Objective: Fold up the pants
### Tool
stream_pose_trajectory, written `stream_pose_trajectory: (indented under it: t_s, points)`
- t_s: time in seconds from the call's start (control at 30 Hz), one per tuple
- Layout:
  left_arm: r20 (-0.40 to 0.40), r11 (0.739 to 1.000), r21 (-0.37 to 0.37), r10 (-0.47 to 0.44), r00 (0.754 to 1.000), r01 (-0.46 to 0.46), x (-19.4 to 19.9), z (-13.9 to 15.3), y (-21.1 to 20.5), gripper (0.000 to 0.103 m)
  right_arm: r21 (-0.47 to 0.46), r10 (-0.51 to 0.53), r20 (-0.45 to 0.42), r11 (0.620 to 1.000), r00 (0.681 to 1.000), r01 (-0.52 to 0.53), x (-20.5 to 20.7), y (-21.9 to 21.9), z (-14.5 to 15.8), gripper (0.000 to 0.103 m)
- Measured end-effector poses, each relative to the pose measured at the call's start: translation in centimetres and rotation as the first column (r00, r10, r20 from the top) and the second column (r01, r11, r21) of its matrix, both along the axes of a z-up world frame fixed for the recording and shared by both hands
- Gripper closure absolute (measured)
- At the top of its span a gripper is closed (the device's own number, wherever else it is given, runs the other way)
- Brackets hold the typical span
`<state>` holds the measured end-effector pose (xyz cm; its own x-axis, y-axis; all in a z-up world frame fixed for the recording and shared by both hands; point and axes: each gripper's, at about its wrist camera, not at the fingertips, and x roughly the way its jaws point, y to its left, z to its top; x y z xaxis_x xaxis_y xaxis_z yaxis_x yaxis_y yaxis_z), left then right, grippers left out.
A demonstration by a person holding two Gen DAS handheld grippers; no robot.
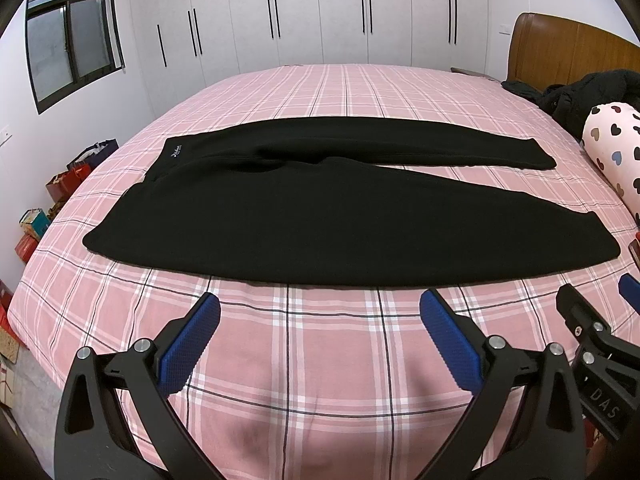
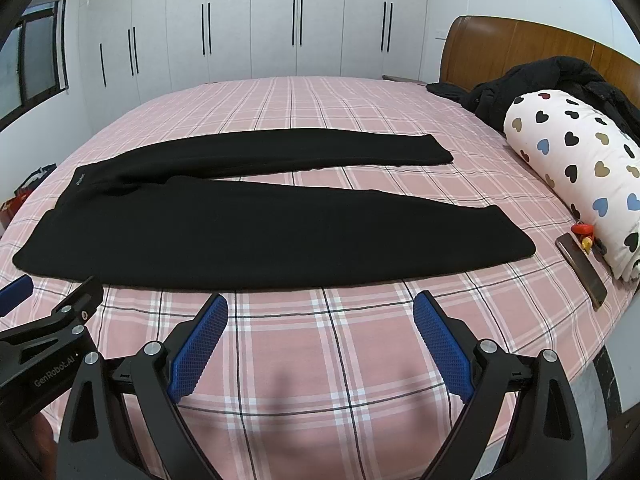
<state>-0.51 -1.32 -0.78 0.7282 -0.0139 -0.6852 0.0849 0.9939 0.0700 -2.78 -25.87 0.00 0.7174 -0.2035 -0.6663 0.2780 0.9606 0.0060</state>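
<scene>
Far left of the left gripper's jaws there are some red gift bags and boxes (image 1: 60, 184) on the floor next to the bed. The left gripper (image 1: 320, 312) hangs over the pink plaid sheet (image 1: 320, 360) with its jaws spread wide, released, nothing between them, blue pads (image 1: 188, 352) facing each other. Just ahead of both fingertips, the black pants (image 1: 280, 216) lie flat on the bed, not touching the gripper. Waistband with a little white logo (image 1: 175, 148) sits ahead and to the left of the jaws, and the two legs run off to the right in a narrow V, near leg closest to the tips, far leg behind it.

The right gripper (image 2: 320, 312) is just beside the left one, same deal: jaws fully released, empty, hovering over bare sheet. From its camera the near leg's hem (image 2: 240, 240) ends roughly straight ahead of the jaws, and the far leg's hem is further back and a bit right.

Right of the right jaws there's a phone (image 2: 580, 268) lying flat on the sheet, a small red and yellow trinket (image 2: 582, 232) near it, then a heart-print bolster pillow (image 2: 568, 168). Behind that, a dark jacket (image 2: 540, 80) is piled against the wooden headboard (image 2: 520, 44). White wardrobes (image 2: 280, 20) are across the back wall.
</scene>
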Motion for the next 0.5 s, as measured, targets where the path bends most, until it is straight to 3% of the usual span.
stream_pose_trajectory:
  t_s: [0.37,0.5]
  points:
    - [-0.002,1.0,-0.001,-0.001,1.0,0.001,0.0,0.0,0.1,0.005,0.014,0.002,-0.008,1.0,1.0,-0.002,0.2,-0.2,-0.1,0.011]
    - [0.001,1.0,-0.027,-0.005,1.0,0.005,-0.1,0.2,0.6,0.005,0.051,-0.003,-0.052,0.999,0.999,0.005,1.1,-1.2,-0.7,0.011]
